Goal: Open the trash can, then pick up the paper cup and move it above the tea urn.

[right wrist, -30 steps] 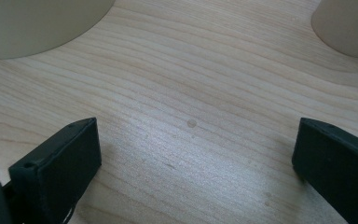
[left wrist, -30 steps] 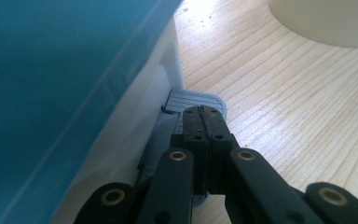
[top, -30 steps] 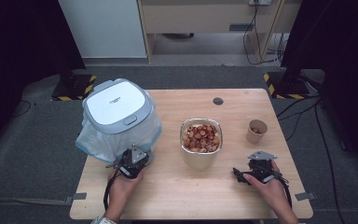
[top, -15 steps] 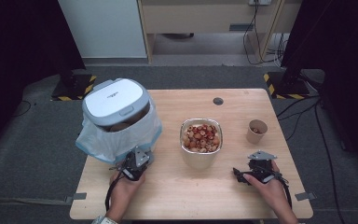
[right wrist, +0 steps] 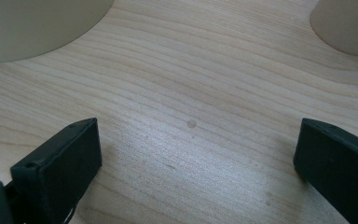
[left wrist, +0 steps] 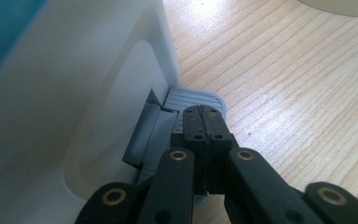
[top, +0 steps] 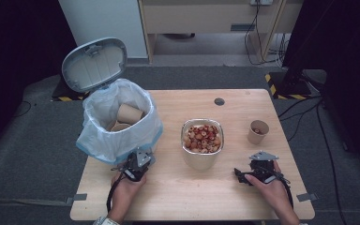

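Left gripper (left wrist: 203,122) jaws together, pressing pedal (left wrist: 193,99) of bin (top: 122,124) at tabletop's left edge; lid (top: 93,63) raised. Right gripper (top: 244,174) jaws apart, empty, near front right corner. Risk: slip off pedal, lid drop.

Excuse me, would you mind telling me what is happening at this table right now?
A person is working a pedal bin. The left tool, shut, presses the grey pedal, and the lid stands open over paper cups inside. The right tool rests open on the table, gripping nothing, near a bowl of snacks and a paper cup.
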Demonstrator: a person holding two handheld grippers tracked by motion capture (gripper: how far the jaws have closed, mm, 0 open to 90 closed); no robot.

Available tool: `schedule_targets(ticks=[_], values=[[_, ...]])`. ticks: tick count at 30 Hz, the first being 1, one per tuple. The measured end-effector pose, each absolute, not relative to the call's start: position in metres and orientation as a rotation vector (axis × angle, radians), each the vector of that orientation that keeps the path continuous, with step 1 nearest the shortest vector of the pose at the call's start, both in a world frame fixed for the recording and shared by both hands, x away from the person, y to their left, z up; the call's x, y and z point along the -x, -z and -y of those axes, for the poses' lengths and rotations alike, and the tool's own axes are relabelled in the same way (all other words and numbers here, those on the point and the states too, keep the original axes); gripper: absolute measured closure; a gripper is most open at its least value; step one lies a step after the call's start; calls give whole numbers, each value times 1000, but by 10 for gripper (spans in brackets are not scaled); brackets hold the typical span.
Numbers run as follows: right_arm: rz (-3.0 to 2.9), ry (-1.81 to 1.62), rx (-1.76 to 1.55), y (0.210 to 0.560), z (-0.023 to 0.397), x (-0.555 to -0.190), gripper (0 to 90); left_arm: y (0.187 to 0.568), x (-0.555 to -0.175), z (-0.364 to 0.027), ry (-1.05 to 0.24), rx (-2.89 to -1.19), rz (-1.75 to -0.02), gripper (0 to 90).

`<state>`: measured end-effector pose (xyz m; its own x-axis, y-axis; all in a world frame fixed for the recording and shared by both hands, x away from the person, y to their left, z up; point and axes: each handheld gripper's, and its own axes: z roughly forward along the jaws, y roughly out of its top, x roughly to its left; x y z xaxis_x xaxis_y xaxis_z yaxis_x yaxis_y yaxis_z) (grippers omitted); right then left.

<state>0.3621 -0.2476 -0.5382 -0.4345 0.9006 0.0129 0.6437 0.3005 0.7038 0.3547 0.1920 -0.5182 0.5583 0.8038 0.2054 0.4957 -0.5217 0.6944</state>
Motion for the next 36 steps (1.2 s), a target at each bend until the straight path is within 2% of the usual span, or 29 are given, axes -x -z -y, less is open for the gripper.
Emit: schedule_targets(ticks=[2,19,36], values=[[-2178,-942,-1400,535,249,-363,71,518,-355,-192,-697,-2217,-1038,895],[-2035,-921,-1421,525,258,-362,77,518,-356,-193,-680,-2213,-1041,895],[-1892,-948,-1502,499,278,-375,65,518,-356,-193,-686,-2216,-1038,895]])
